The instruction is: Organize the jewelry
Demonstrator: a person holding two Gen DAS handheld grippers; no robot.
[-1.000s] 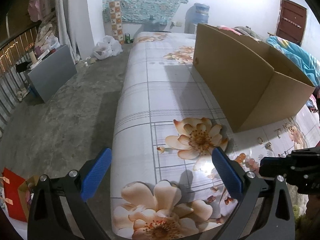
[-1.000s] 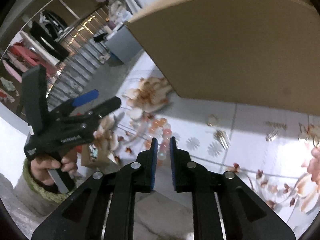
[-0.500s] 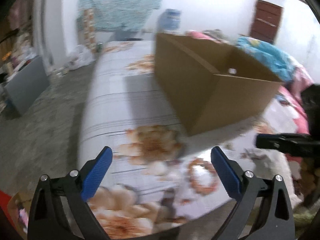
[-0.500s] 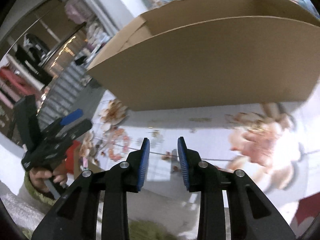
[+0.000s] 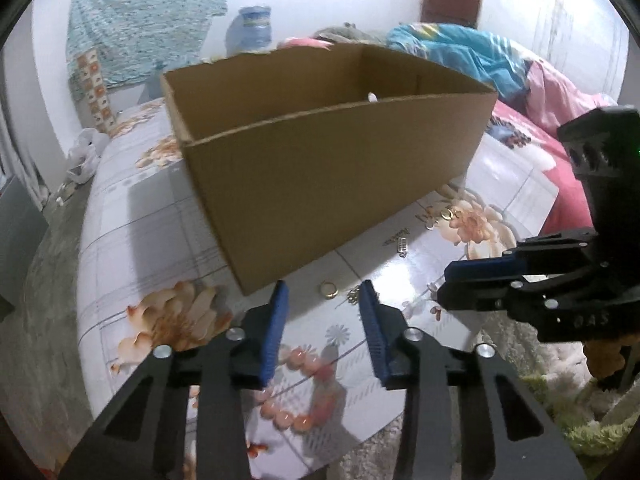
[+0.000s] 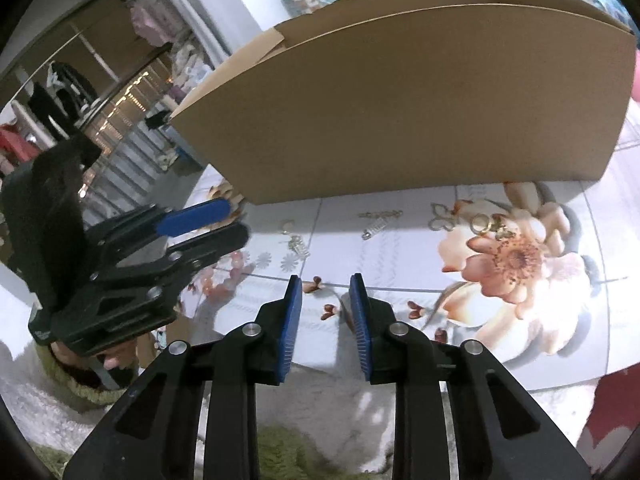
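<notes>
Floral tablecloth (image 5: 132, 216) covering table. Blue water jug (image 5: 250, 26) standing past table's far edge, teal cloth (image 5: 144, 20) hanging on wall beside it. Blue/pink bedding (image 5: 500, 68) lying off right edge. White plastic bag (image 5: 82, 156) sitting on floor, left.

Matt brown cardboard forms the box (image 5: 332, 168). The table (image 5: 132, 240) wears a glossy, smooth floral plastic cover. At 6 o'clock lies a bracelet (image 5: 304, 396) of shiny pink beads; a gold metal ring (image 5: 328, 290) gleams. Ribbed blue pads line the black plastic fingers (image 6: 292, 328).
</notes>
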